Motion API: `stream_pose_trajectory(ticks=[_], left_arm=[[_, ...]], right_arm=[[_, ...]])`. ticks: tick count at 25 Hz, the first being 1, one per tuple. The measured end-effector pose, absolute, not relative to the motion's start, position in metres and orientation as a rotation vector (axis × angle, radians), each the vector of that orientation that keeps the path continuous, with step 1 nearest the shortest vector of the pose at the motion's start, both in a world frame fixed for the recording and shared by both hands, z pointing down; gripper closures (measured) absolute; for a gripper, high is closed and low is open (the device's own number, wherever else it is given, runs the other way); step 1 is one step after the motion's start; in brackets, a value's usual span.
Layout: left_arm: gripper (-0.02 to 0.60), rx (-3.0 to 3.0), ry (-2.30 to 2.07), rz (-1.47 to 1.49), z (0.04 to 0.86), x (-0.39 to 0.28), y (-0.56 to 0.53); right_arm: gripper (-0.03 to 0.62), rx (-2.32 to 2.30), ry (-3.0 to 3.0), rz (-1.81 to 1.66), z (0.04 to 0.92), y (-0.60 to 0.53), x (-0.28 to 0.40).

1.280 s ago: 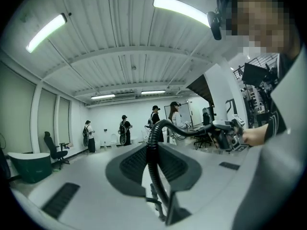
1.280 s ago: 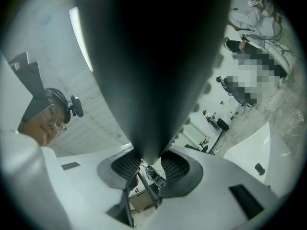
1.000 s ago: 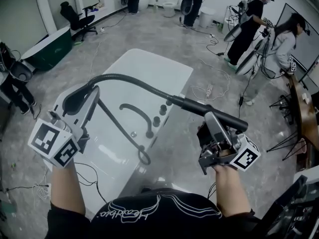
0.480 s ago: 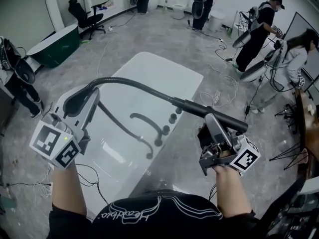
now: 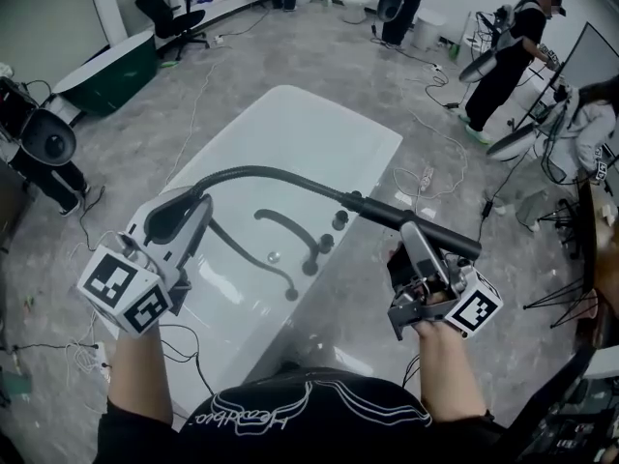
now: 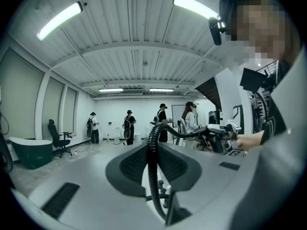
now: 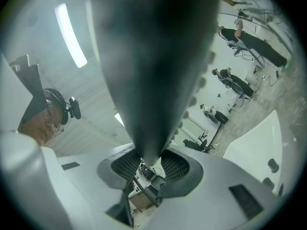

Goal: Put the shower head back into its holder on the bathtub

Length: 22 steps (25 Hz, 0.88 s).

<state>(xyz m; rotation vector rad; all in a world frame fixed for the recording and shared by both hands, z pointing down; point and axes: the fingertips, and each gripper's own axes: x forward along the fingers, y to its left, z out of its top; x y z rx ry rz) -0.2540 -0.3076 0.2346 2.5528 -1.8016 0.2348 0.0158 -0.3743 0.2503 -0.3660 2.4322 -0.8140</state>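
At the bathtub (image 5: 290,124), right jaws clamp shower head (image 5: 382,214).

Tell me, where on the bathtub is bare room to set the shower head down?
Free: the bathtub's wide far end, beyond the knobs. Crowded: the near right rim, where knobs, the black spout and the hose meet.

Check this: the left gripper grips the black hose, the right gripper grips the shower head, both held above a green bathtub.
One slip: the bathtub beneath them is white, as the head view shows; the green tub stands far off at the left. The left gripper does grip the black hose, the right gripper the shower head.
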Motion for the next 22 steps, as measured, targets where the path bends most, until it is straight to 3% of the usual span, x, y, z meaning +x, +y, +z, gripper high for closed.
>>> stream_pose_trajectory(ticks=[22], left_arm=[[0.517, 2.452, -1.51, 0.275, 0.439, -0.173, -0.281]], right_arm=[[0.461, -0.52, 2.412, -0.862, 0.323, -0.326, 0.077]])
